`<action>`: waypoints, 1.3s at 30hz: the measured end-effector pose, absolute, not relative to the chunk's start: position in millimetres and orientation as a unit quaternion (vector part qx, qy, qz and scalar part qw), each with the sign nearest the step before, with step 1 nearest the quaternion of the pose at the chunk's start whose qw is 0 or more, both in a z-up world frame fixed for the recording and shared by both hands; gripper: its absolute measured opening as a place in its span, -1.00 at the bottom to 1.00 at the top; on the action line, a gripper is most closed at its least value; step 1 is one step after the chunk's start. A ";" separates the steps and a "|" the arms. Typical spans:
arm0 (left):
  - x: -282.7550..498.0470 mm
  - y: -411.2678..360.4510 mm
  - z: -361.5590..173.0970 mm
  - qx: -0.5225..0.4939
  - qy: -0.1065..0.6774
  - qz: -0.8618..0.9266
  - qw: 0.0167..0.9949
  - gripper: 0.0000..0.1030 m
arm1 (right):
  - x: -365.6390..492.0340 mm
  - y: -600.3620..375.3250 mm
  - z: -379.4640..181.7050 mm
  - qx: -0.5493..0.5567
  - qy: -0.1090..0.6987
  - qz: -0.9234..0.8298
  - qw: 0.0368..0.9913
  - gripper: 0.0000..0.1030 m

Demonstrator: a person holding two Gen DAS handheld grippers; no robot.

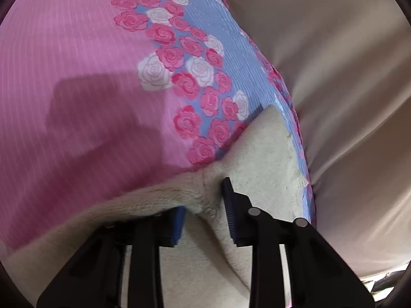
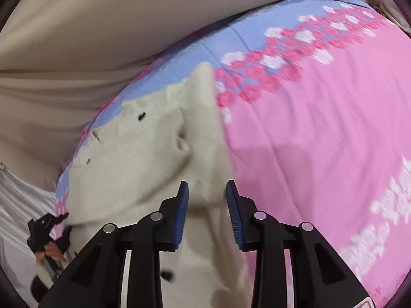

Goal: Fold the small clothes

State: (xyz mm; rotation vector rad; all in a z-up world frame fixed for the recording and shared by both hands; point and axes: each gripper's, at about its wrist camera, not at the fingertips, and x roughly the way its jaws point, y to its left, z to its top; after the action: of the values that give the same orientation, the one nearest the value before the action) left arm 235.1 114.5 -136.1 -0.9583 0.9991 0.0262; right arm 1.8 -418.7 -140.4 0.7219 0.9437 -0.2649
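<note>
The left hand-held gripper (image 1: 205, 200) pinches a bunched fold of the cream sweater (image 1: 262, 159). The right hand-held gripper (image 2: 207, 200) hangs part open over it, seemingly clear. The sweater lies by the bedspread's (image 2: 321, 128) blue edge; only the right view shows its buttons (image 2: 141, 116). Bare pink spreads beyond.

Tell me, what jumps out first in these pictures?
The bright pink bedspread with a band of pink and white roses on blue fills most of both views. On it lies a fuzzy cream knitted garment, bunched between the left gripper pads. The right gripper hovers open over the same garment.
</note>
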 end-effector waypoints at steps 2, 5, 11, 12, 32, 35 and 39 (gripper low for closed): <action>234.4 113.2 -134.0 -0.427 0.459 0.017 0.779 -0.50 | -6.5 -419.0 -145.1 0.341 0.448 -0.129 0.816 -0.36; 235.0 107.4 -131.4 -0.411 0.454 0.031 0.790 -0.50 | -3.9 -421.8 -147.2 0.349 0.439 -0.129 0.818 -0.36; 236.3 99.7 -125.6 -0.381 0.459 0.041 0.801 -0.50 | 15.5 -413.8 -158.6 0.322 0.451 -0.123 0.823 -0.04; 235.9 99.5 -123.3 -0.369 0.463 0.038 0.805 -0.50 | 12.9 -412.4 -154.8 0.324 0.451 -0.120 0.823 -0.03; 187.3 104.8 -101.4 -0.403 0.456 -0.009 0.793 0.41 | 58.1 -332.7 -83.2 0.251 0.428 0.037 0.868 -0.01; 209.1 100.6 -121.4 -0.420 0.471 0.017 0.775 0.08 | 133.9 -281.5 -62.4 0.197 0.427 0.096 0.877 0.00; 218.4 119.4 -130.8 -0.437 0.468 0.024 0.768 -0.51 | 236.6 -187.6 -58.4 0.122 0.449 0.173 0.868 0.03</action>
State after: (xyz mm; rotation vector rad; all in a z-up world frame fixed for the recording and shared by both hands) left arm 218.4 119.4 -130.8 -0.9478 1.0162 0.0530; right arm 236.6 -187.6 -58.4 0.2554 0.9403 0.3619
